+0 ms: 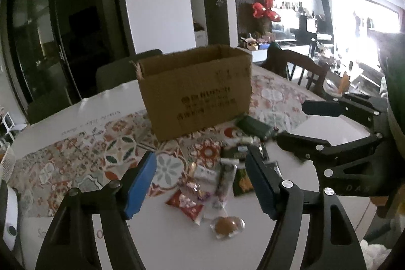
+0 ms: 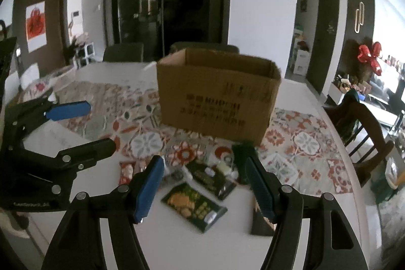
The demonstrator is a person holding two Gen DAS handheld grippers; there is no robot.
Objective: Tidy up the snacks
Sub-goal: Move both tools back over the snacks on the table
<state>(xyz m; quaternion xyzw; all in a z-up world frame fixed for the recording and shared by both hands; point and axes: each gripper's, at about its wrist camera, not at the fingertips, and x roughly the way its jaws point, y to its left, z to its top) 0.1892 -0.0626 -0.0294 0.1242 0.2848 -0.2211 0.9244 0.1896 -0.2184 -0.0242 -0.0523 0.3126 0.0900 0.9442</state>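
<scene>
In the left wrist view, the left gripper [image 1: 200,184] fills the bottom of the frame with its blue-padded jaws spread apart and nothing between them. Beyond them, low in the centre, a loose heap of small wrapped snacks [image 1: 215,184] lies on the white table [image 1: 164,239]: a red packet [image 1: 184,205], a round brown cake in clear wrap [image 1: 226,224] and a dark green bar [image 1: 255,127] among them. An open brown cardboard box [image 1: 197,92] stands just behind the heap in mid-frame, on a flower-patterned cloth [image 1: 76,158]. The right gripper [image 1: 291,123] reaches in from the right edge, jaws apart and empty.

In the right wrist view the right gripper [image 2: 205,189] hangs open over a green snack packet [image 2: 193,206] at lower centre, not touching it. The left gripper [image 2: 101,124] shows at the left edge.
</scene>
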